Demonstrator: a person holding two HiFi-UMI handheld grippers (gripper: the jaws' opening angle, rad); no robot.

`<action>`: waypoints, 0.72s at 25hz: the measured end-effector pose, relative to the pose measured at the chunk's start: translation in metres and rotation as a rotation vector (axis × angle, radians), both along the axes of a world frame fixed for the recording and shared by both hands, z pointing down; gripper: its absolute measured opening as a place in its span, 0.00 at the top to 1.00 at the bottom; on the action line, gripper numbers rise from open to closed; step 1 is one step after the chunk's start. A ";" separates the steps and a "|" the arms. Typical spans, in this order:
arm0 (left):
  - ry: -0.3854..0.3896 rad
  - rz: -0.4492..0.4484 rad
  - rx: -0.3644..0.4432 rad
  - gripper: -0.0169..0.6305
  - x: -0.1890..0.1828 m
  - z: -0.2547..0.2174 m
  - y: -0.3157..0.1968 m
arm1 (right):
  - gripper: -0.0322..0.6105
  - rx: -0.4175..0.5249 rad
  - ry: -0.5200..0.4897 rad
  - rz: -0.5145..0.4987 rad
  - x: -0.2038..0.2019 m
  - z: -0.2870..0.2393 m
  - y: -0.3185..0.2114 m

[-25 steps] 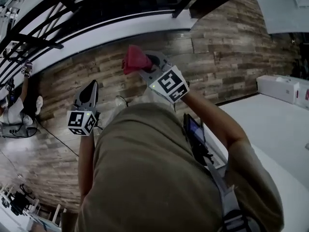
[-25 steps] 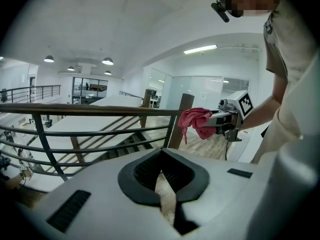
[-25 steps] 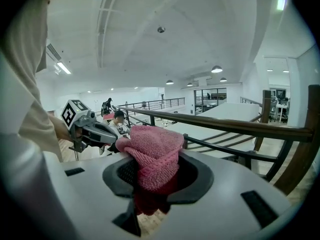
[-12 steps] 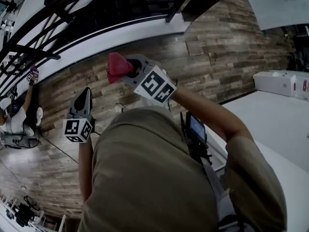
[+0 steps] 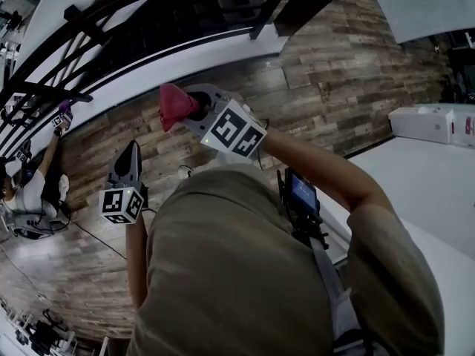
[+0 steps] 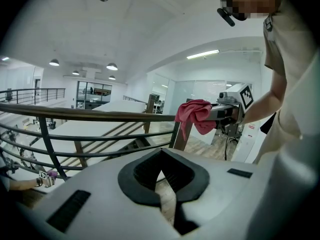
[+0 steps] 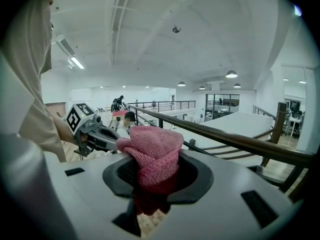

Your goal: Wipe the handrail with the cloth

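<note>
A pink cloth (image 5: pixel 172 104) is bunched in my right gripper (image 5: pixel 187 110), which is shut on it and held up over the wood floor, short of the railing. From the right gripper view the cloth (image 7: pixel 152 151) fills the jaws, and the dark wooden handrail (image 7: pixel 240 141) runs past on the right. My left gripper (image 5: pixel 132 148) hangs lower and to the left, shut and holding nothing. In the left gripper view, its closed tips (image 6: pixel 162 176) point at the handrail (image 6: pixel 100 115), with the cloth (image 6: pixel 197 115) off to the right.
Black metal bars run under the handrail (image 5: pixel 74 13). A wooden post (image 6: pixel 182 134) ends this stretch of rail. A white table (image 5: pixel 415 199) and a white box (image 5: pixel 427 121) stand to the right. Another person (image 5: pixel 30 184) works at the railing at far left.
My right gripper has carried the cloth up and to the left, closer to the railing. The left gripper has hardly moved.
</note>
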State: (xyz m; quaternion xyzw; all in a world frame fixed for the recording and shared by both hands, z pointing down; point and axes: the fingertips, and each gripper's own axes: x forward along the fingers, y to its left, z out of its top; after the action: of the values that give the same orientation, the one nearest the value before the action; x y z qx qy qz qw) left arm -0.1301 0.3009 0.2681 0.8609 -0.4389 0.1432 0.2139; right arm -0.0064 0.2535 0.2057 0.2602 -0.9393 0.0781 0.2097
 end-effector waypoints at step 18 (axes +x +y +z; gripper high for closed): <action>0.001 -0.004 0.010 0.95 -0.007 0.002 -0.023 | 0.75 -0.001 0.007 0.003 -0.002 0.003 -0.015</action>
State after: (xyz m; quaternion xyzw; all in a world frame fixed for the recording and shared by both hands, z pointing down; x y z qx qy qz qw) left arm -0.1368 0.2781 0.2699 0.8611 -0.4413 0.1399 0.2101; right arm -0.0081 0.2386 0.2088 0.2618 -0.9381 0.0777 0.2130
